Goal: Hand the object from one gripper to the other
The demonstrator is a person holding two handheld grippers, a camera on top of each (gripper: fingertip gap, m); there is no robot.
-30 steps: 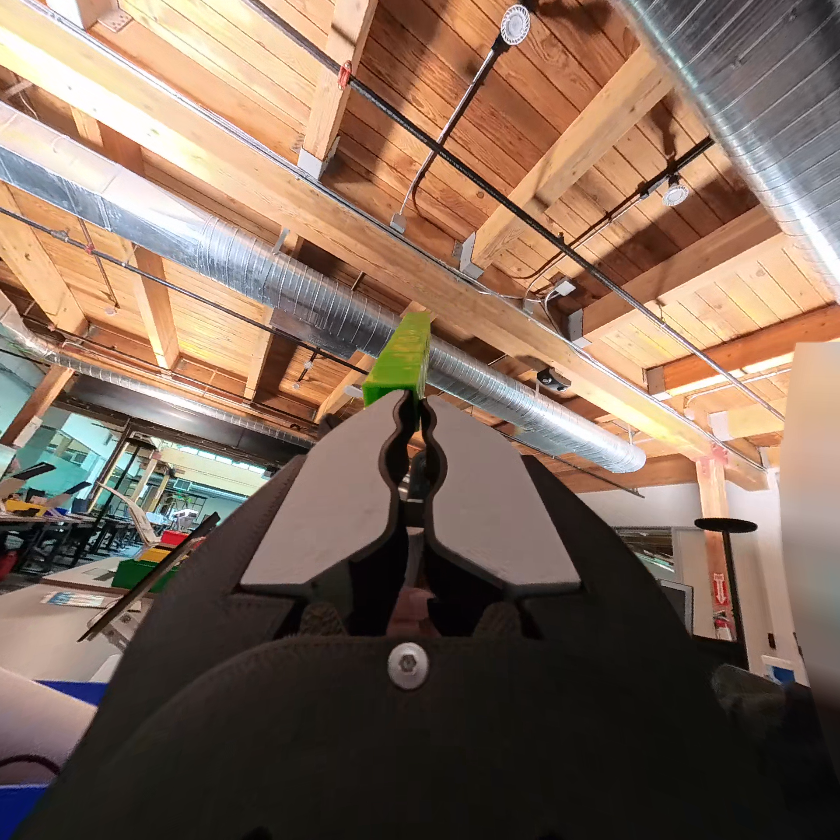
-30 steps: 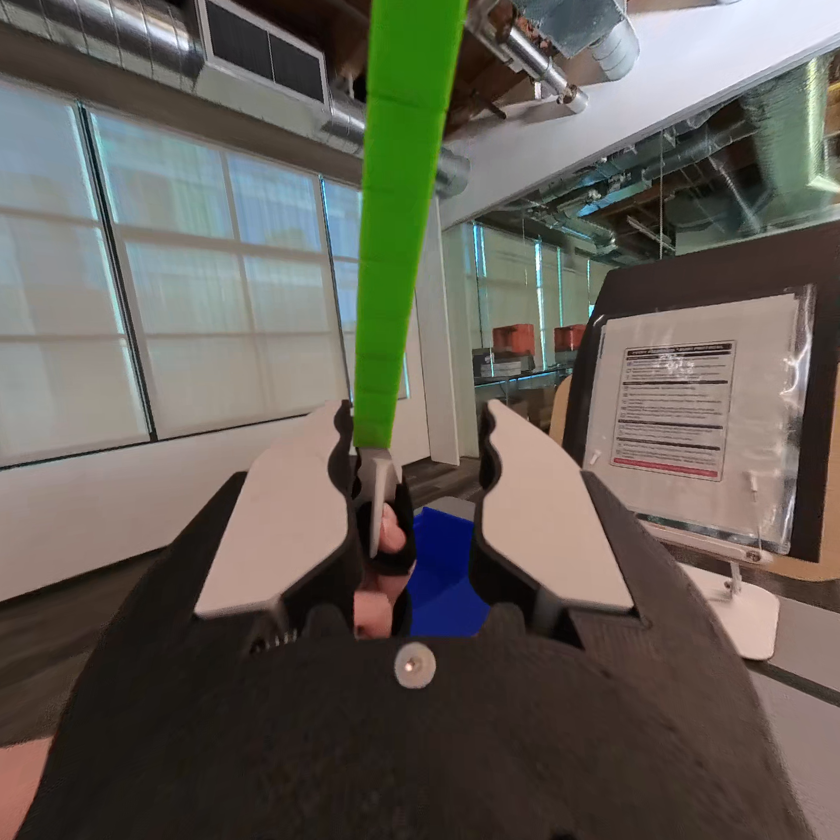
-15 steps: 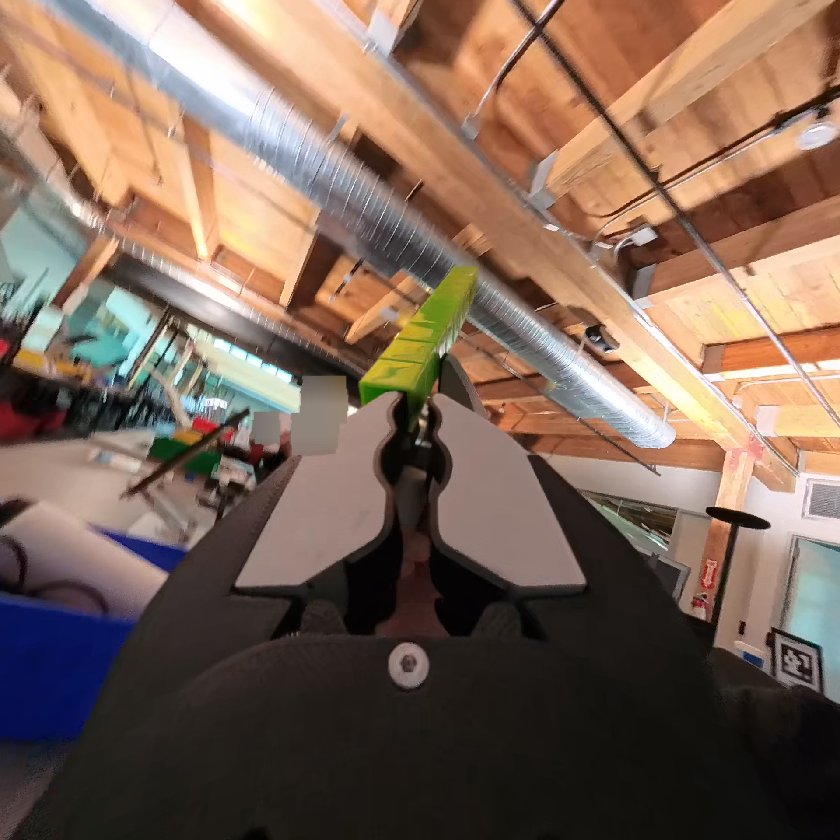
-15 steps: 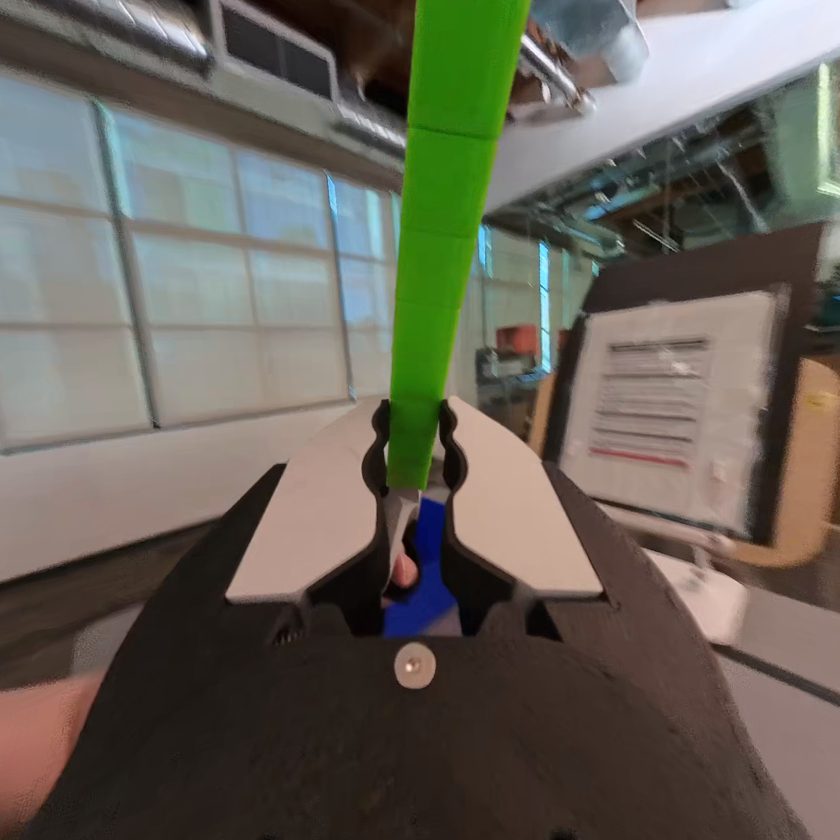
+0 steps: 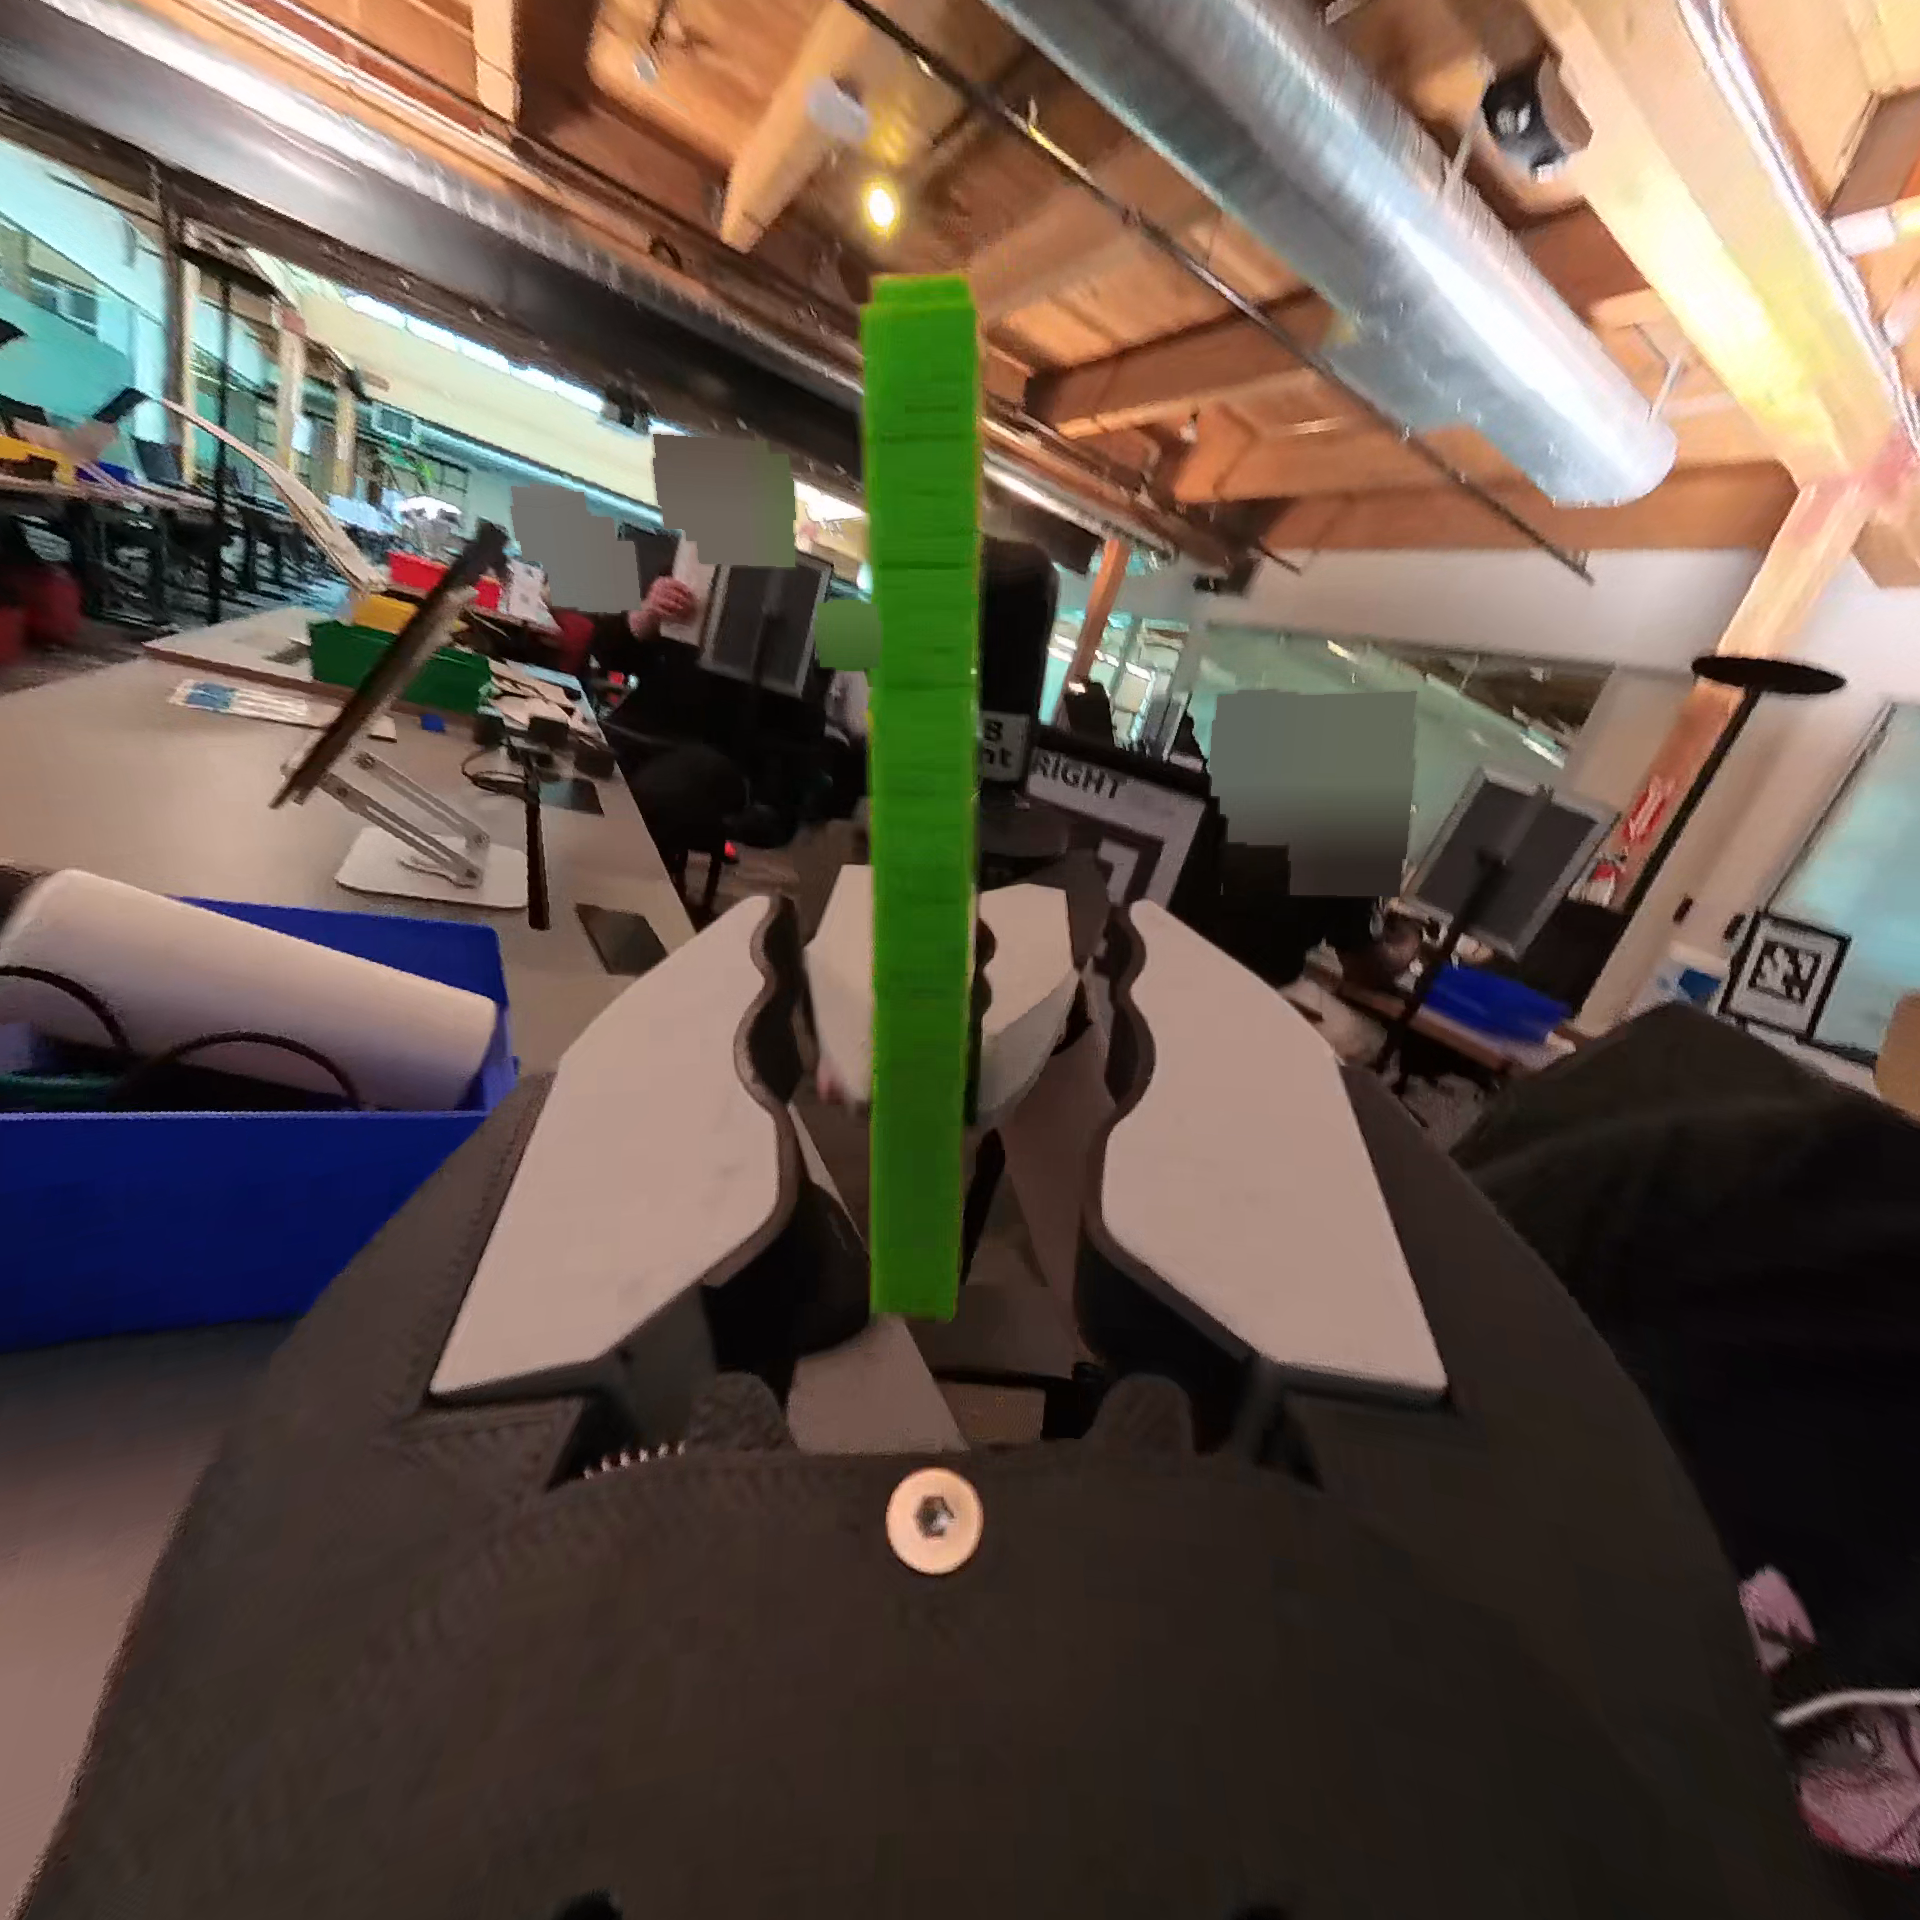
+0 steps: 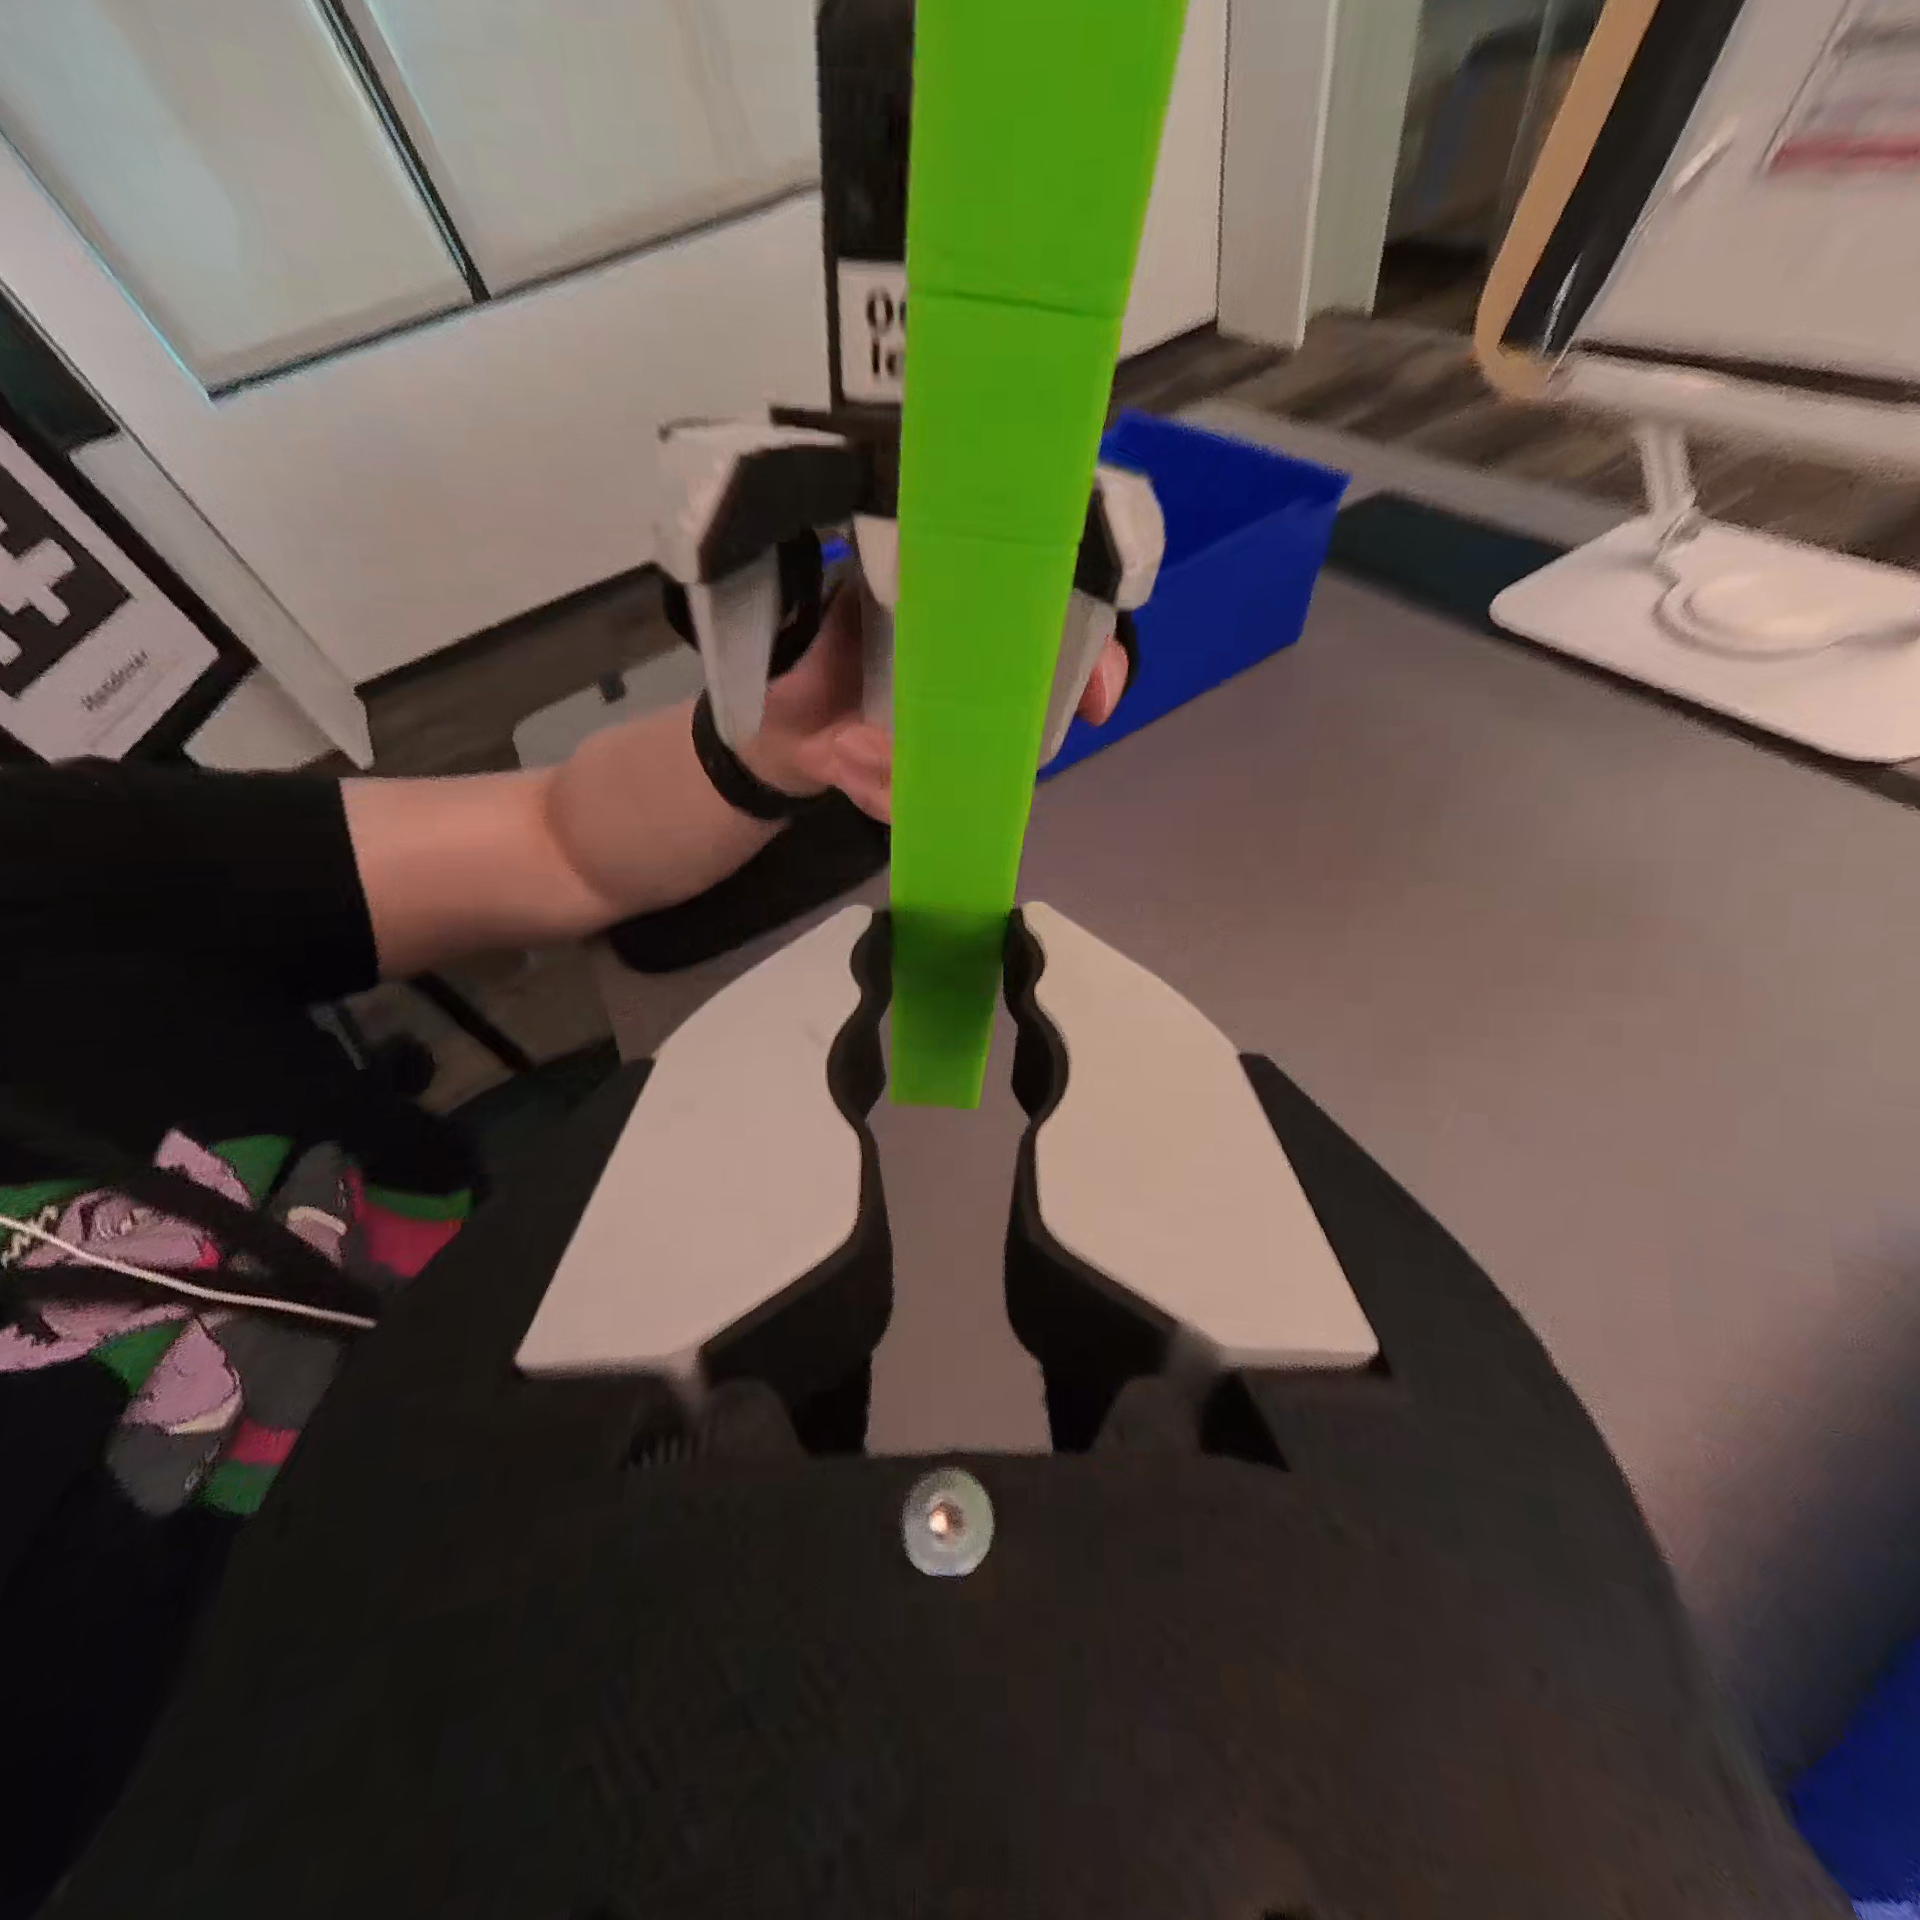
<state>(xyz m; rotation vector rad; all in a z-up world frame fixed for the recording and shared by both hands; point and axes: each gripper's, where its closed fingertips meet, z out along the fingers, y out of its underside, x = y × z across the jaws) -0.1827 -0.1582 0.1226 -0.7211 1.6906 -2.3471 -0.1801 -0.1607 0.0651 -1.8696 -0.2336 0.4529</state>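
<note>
Green bar [image 6: 997,582], long and built of stacked segments, stands upright with its lower end pinched between the fingers of the right tool [image 6: 945,935]; the two white fingers [image 6: 748,1153] press against its sides just above its bottom edge. From there the bar rises out of the top of the right wrist view.

In the left wrist view the same green bar [image 5: 923,831] runs straight up the middle, in the gap of the left tool [image 5: 951,925], whose fingers [image 5: 655,1164] are spread wide and stand clear of it on both sides. Beyond that gap the right tool [image 5: 920,997] shows as two pale fingers hugging the bar.

Farther out in the right wrist view, the left tool [image 6: 904,582] sits behind the bar, held by a hand [image 6: 821,717] with a black sleeve [image 6: 177,883] on the arm. A blue bin [image 6: 1226,561] rests on the grey table [image 6: 1455,935] just behind it, and a white stand [image 6: 1745,623] sits to the right.

In the left wrist view another blue bin [image 5: 239,1195] holding a white roll [image 5: 239,997] stands on the table at left, with a tilted stand [image 5: 416,821] past it.
</note>
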